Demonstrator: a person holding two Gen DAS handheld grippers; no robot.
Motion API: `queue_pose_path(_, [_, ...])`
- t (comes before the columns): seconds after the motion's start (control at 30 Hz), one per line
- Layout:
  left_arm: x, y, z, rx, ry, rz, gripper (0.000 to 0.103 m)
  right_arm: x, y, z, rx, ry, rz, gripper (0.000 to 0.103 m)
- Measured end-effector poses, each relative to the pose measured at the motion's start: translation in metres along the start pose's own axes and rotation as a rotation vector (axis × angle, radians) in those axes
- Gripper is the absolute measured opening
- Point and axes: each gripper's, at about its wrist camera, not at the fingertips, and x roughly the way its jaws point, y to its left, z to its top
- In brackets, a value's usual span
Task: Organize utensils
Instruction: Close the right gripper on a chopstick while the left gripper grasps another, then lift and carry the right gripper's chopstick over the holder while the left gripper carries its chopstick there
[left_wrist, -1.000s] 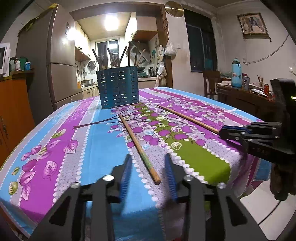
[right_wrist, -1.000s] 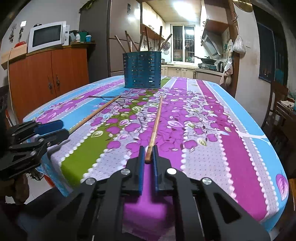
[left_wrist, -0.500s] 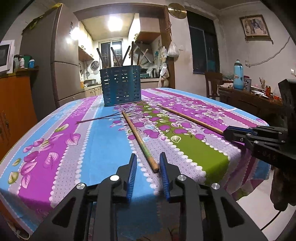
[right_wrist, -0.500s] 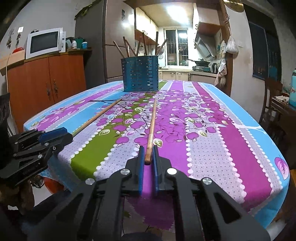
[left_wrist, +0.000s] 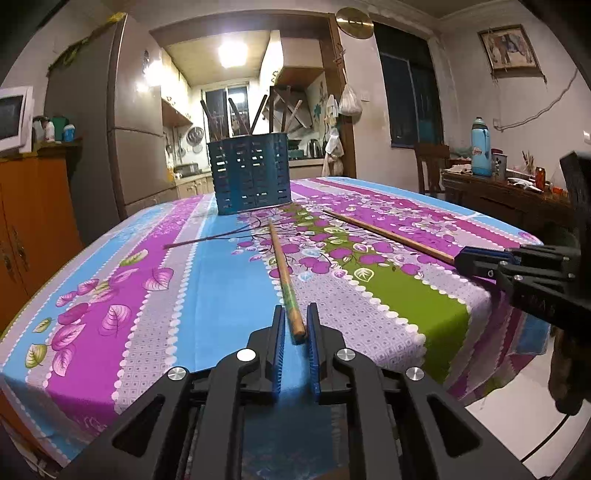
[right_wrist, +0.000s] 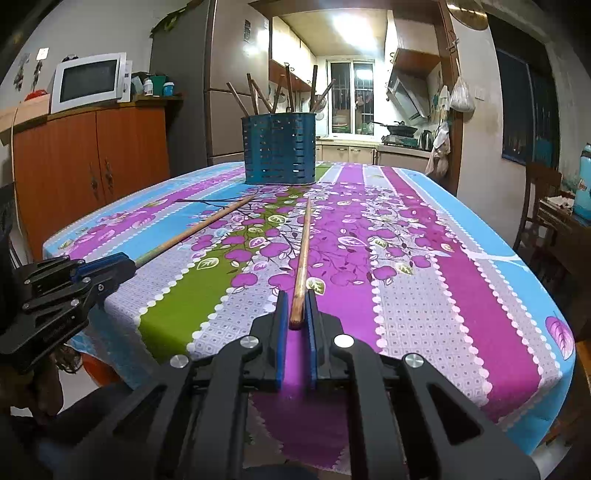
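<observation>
Chopsticks are what we're working on, two long wooden ones lying on the flowered cloth (left_wrist: 110, 280) with their far tips aimed toward the blue holder (left_wrist: 253, 175).

Our left gripper (left_wrist: 295, 321) sits low at the near edge of the table, and its jaws are closing right now. The thick near end of the left chopstick (left_wrist: 284, 273) lies between the blue pads (left_wrist: 279, 350), with a sliver of gap on either side, so we don't call it pinched yet. That stick runs straight away from us up the blue and green stripes and stops short of the holder.

Our right gripper (right_wrist: 296, 314) is nearly pressed together, and its jaws are opening a touch. The butt of the right chopstick (right_wrist: 303, 251) is right between its pads (right_wrist: 282, 332) and looks snugly held. We see this gripper in the left view too (left_wrist: 461, 258), off at the right edge of the table, with the stick's end in its tips.

From the right camera we catch the left gripper (right_wrist: 125, 264) at the table's left corner, the other stick's end tucked into its blue tips.

Holder stands upright at the far end of the table in both views (right_wrist: 279, 149), already bristling with several dark sticks leaning every which way. Both loose chopsticks lie flat, well apart at our end and closer together near the holder.
</observation>
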Motion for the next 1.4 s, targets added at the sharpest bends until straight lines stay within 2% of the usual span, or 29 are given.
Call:
queue_pose_path(0.17, [0.002, 0.003, -0.001, -0.023, -0.018, 0.006, 0.023, 0.002, 0.0, 0.002, -0.006, 0.001, 0.0, 0.013])
queue_pose_path(0.57, [0.003, 0.001, -0.002, -0.021, -0.034, -0.012, 0.023, 0.007, 0.002, 0.004, -0.014, -0.001, 0.02, 0.013])
queue_pose_path(0.7, [0.001, -0.003, -0.004, 0.006, -0.046, -0.023, 0.011, 0.006, 0.004, 0.004, -0.025, -0.003, 0.01, 0.013])
queue_pose_path(0.83, [-0.001, -0.002, -0.003, -0.003, -0.044, -0.029, 0.009, 0.005, 0.004, 0.004, -0.012, -0.002, 0.01, 0.012])
queue_pose_path(0.97, [-0.003, -0.001, 0.001, -0.007, -0.039, -0.036, 0.008, 0.003, 0.006, 0.006, -0.007, -0.012, 0.006, 0.006])
queue_pose_path(1.17, [-0.024, 0.003, 0.021, -0.006, -0.11, -0.03, 0.008, -0.015, 0.005, 0.02, -0.02, -0.049, 0.002, 0.005])
queue_pose_path(1.4, [-0.052, 0.015, 0.058, -0.008, -0.213, -0.007, 0.008, -0.042, 0.007, 0.056, -0.045, -0.121, 0.01, 0.005])
